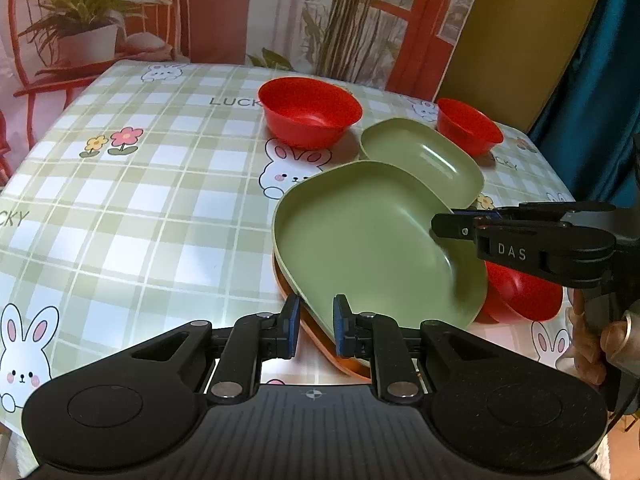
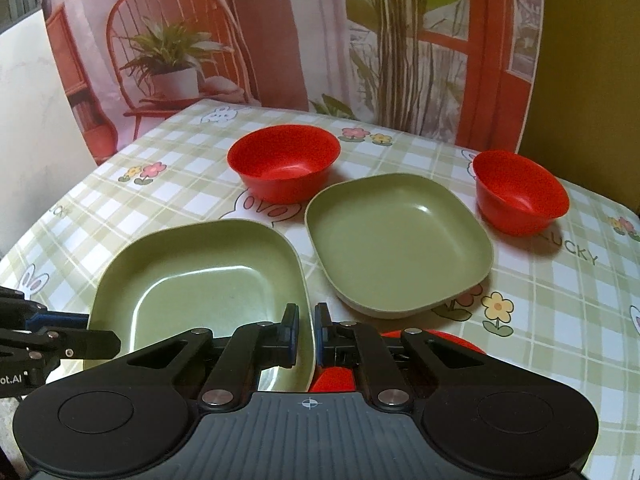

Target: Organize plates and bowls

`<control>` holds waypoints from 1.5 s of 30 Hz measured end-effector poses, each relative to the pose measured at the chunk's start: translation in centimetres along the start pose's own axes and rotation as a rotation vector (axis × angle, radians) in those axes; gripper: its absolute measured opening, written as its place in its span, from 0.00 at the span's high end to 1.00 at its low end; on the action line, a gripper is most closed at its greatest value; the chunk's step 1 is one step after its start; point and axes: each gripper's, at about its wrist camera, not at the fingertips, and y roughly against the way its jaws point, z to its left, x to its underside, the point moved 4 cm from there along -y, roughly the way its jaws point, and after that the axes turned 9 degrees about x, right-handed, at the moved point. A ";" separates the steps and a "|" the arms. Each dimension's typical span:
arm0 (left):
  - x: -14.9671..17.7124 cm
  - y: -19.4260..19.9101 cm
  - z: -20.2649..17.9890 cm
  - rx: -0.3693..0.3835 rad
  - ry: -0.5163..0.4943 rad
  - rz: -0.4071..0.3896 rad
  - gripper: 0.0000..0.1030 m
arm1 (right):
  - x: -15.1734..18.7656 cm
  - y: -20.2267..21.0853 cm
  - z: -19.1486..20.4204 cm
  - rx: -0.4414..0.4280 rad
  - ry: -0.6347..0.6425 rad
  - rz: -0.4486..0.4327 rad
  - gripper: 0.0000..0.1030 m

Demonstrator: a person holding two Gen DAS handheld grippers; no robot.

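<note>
A near green square plate [image 1: 360, 236] [image 2: 200, 292] lies on an orange plate [image 1: 320, 332] at the table's near side. My right gripper [image 2: 306, 330] straddles the near green plate's right rim with its jaws close together; it shows from the side in the left wrist view [image 1: 444, 226]. My left gripper [image 1: 316, 320] is open, its jaws either side of the near green plate's front edge. A second green plate [image 1: 424, 160] [image 2: 400, 236] lies behind. Two red bowls [image 1: 310, 112] [image 1: 468, 126] stand at the back. A third red bowl [image 1: 524, 296] [image 2: 440, 340] sits under my right gripper.
The table [image 1: 140, 200] wears a green checked cloth with rabbits. A printed backdrop [image 1: 240, 8] hangs behind the far edge. A yellow panel [image 1: 520, 40] and a teal curtain [image 1: 600, 120] stand at the right.
</note>
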 end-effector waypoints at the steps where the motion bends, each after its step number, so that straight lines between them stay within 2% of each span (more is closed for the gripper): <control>1: 0.0 -0.1 0.0 0.001 0.003 0.001 0.82 | 0.1 -0.1 0.1 0.002 0.001 0.002 0.92; 8: 0.3 -0.3 0.1 0.011 0.019 -0.006 0.81 | 0.5 -0.2 0.1 0.005 -0.015 0.010 0.91; 17: 0.4 0.2 0.8 0.004 0.058 -0.057 0.79 | 0.5 0.7 -1.0 0.018 -0.065 -0.011 0.89; 27: 1.0 -0.7 0.9 -0.022 0.079 -0.048 0.79 | 0.6 0.5 -0.8 0.013 -0.062 -0.009 0.88; 31: 0.8 0.0 1.2 -0.029 0.081 -0.075 0.79 | 0.3 1.4 -1.2 0.020 -0.078 -0.042 0.88; 38: -1.8 1.9 1.5 0.002 0.063 -0.178 0.79 | -1.0 2.2 -3.7 0.084 -0.111 -0.095 0.88; 42: -4.5 2.3 0.9 0.059 0.034 -0.226 0.79 | -1.6 1.9 -5.7 0.115 -0.148 -0.112 0.88; 45: -6.6 1.7 0.0 0.100 0.014 -0.229 0.79 | -2.1 1.5 -7.3 0.145 -0.160 -0.129 0.87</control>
